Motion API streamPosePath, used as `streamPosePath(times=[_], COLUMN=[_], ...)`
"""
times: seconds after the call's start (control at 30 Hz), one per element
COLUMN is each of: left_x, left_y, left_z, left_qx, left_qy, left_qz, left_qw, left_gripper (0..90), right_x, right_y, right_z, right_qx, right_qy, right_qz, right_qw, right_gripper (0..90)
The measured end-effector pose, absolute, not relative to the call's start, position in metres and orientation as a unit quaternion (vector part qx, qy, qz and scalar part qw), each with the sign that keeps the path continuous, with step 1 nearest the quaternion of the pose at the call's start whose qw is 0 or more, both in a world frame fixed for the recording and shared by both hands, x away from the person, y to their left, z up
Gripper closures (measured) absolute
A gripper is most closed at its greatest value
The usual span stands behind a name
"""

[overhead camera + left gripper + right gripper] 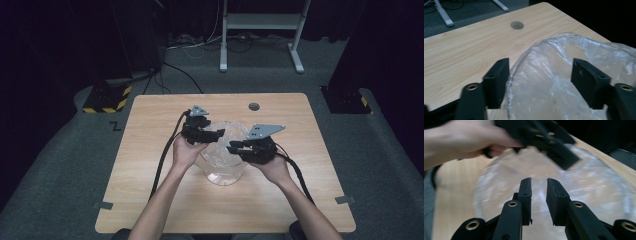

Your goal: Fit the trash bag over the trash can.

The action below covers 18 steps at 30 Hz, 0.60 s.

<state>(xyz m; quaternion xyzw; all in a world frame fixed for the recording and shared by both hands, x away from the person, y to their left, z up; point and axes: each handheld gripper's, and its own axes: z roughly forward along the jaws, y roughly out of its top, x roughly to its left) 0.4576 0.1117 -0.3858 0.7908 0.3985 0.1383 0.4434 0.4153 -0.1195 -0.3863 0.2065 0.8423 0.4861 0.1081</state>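
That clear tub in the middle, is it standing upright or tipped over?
Upright. In the high view the clear tub stands on its base on the table, rim facing up, with a thin plastic bag lining its opening.

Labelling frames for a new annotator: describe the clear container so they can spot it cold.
On the wooden table, look near the middle, between the person's two hands. The clear round container stands there, lined with crinkled transparent plastic film. It is the see-through thing among black grippers.

We count one clear bin (223,167) lined with one plastic bag (225,145), set between two grippers: the left gripper (212,135) and the right gripper (235,148).
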Motion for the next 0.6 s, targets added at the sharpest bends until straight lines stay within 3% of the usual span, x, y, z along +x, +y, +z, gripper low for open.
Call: streamPosePath(times=[0.27, 0.6], left_x=[0.459, 0.475], left_y=[0.103, 0.100], left_z=[-0.390, -0.402], left_qx=[0.812, 0.801], left_qy=[0.399, 0.444], left_qz=[0.156, 0.171], left_qw=[0.397, 0.363], left_gripper=[25.9, 29.1], right_x=[0.418, 0.400], right_y=[-0.107, -0.096], right_z=[-0.394, -0.396], right_qx=[0.202, 0.129], right_qy=[0.863, 0.890], right_qz=[0.448, 0.432], right_qw=[0.121, 0.069], right_gripper=[73.6, 75.3])
